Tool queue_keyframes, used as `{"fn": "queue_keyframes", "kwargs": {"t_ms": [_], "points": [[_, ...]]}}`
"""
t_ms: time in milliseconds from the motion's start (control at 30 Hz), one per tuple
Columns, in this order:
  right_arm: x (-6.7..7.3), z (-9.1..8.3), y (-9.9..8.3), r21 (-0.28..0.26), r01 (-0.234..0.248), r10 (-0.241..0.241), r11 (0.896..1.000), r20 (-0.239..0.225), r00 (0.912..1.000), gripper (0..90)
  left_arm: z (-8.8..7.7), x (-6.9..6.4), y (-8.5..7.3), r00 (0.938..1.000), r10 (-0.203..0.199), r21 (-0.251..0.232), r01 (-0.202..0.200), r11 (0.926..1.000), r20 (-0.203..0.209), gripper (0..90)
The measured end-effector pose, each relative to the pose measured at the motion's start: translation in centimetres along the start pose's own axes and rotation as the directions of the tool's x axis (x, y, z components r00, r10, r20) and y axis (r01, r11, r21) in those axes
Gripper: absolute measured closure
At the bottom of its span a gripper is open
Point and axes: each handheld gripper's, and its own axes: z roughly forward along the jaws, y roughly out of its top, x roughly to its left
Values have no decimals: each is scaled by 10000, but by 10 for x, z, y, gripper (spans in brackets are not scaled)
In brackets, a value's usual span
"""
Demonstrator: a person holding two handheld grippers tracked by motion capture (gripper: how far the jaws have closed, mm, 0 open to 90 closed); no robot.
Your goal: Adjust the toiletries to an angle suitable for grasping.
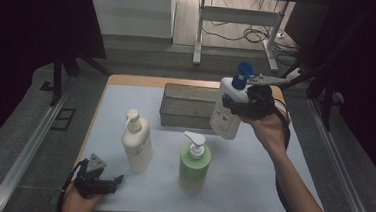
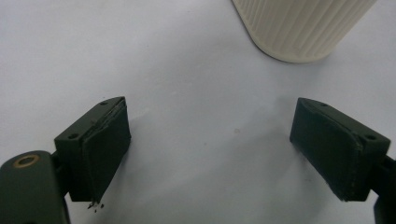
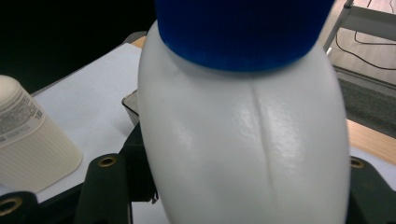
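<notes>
My right gripper [image 1: 240, 107] is shut on a white pump bottle with a blue cap [image 1: 227, 106], held tilted in the air just right of the grey bin [image 1: 186, 106]. In the right gripper view the white pump bottle [image 3: 243, 144] fills the space between the jaws, its blue collar [image 3: 243, 32] on top. A cream pump bottle [image 1: 137, 141] and a green pump bottle [image 1: 194, 164] stand on the white mat. My left gripper [image 1: 115, 182] rests open at the mat's near left corner. Its jaws stand wide apart over bare mat, with the cream bottle's ribbed base [image 2: 299, 28] beyond them.
The rectangular grey bin sits at the back middle of the mat [image 1: 251, 175]. The wooden table edge [image 1: 142, 81] shows behind it. A metal frame leg and cables [image 1: 251, 35] lie on the floor beyond the table. Dark curtains flank both sides.
</notes>
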Motion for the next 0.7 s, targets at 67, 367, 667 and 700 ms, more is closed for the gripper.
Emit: {"fn": "queue_keyframes", "kwargs": {"t_ms": [67, 367, 667, 700], "points": [[1, 2, 2, 6, -16, 16, 10000, -6, 10000, 403, 0, 0, 0, 10000, -1, -1, 1, 10000, -1, 124], [7, 17, 13, -84, 25, -26, 10000, -69, 10000, 403, 0, 0, 0, 10000, 1, 0, -1, 10000, -1, 124], [14, 34, 25, -120, 0, 0, 9999, -30, 10000, 404, 0, 0, 0, 10000, 1, 3, -1, 10000, -1, 124], [14, 34, 25, -120, 0, 0, 9999, -30, 10000, 404, 0, 0, 0, 10000, 1, 3, -1, 10000, -1, 124]]}}
